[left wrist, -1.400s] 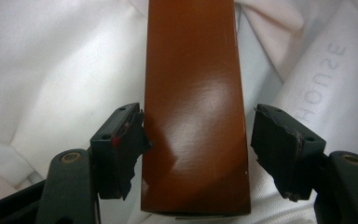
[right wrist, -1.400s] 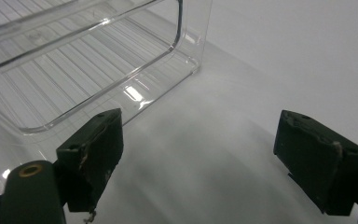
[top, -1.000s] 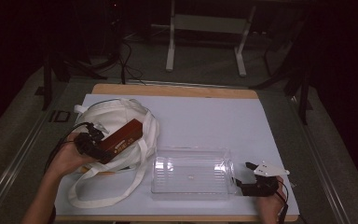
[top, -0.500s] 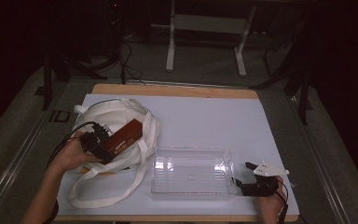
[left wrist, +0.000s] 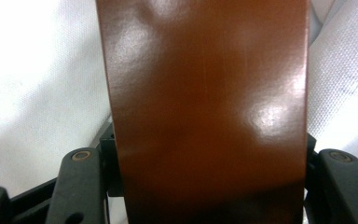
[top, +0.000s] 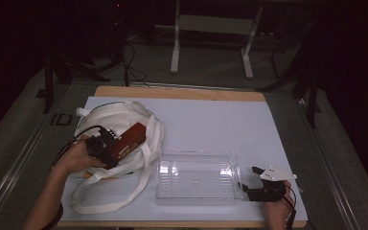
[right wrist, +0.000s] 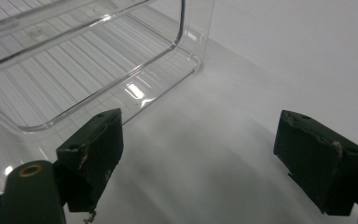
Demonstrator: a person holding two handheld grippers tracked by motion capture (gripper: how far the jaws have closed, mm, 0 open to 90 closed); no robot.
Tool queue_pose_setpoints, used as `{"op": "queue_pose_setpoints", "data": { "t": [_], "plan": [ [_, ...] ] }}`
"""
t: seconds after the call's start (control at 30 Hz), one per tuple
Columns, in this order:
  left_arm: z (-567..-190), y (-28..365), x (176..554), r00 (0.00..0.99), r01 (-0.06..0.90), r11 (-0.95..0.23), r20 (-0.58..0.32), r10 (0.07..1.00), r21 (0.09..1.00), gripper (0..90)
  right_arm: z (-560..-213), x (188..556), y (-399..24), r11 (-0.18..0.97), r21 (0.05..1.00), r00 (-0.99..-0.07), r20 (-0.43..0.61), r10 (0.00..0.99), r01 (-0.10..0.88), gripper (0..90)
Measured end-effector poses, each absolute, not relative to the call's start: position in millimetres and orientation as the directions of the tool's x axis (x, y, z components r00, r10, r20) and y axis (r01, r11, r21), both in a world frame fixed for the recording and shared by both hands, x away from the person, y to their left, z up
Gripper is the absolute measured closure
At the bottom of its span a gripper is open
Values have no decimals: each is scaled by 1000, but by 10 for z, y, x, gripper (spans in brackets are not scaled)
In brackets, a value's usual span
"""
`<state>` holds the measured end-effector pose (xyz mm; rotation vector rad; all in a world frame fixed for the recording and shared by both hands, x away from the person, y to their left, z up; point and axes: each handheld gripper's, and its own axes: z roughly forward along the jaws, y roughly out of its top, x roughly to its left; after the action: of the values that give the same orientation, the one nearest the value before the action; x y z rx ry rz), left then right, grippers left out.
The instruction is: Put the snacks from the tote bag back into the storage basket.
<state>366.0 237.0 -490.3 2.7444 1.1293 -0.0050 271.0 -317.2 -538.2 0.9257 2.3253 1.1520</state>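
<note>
The left tongs (top: 109, 146) clamp a glossy brown box (top: 128, 139), seen in the left gripper view squeezed between both jaws. Compared with a second ago, box and tongs sit slightly lower and farther right in the high view, over the white cloth bag (top: 100, 122) at centre left. My guess: it is being drawn out toward the clear tray (top: 196, 194). The right tongs (top: 256, 184) rest spread wide and empty on the counter (top: 220, 120), just beside the tray's right end, unmoved.

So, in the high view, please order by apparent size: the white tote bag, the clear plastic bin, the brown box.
1. White tote bag, straps included.
2. Clear plastic bin, clearly smaller than the bag.
3. Brown box, partly hidden by the left gripper.
</note>
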Motion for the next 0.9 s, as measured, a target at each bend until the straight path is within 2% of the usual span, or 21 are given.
{"op": "queue_pose_setpoints", "data": {
  "t": [0.13, 0.5, 0.9],
  "plan": [
    [-4914, 2349, 3681, 714, 700, -704, -70, 697, 120, 387, -5381, 2710, -3173, 444, 807, -708, -45, 705, 390, 157],
    [-4926, 2396, 3686, 696, 718, -687, -105, 710, 113, 387, -5382, 2711, -3169, 447, 804, -710, -44, 703, 392, 157],
    [-4945, 2405, 3675, 701, 714, -694, -87, 708, 94, 388, -5382, 2711, -3165, 451, 802, -710, -47, 703, 392, 157]
  ]
}}
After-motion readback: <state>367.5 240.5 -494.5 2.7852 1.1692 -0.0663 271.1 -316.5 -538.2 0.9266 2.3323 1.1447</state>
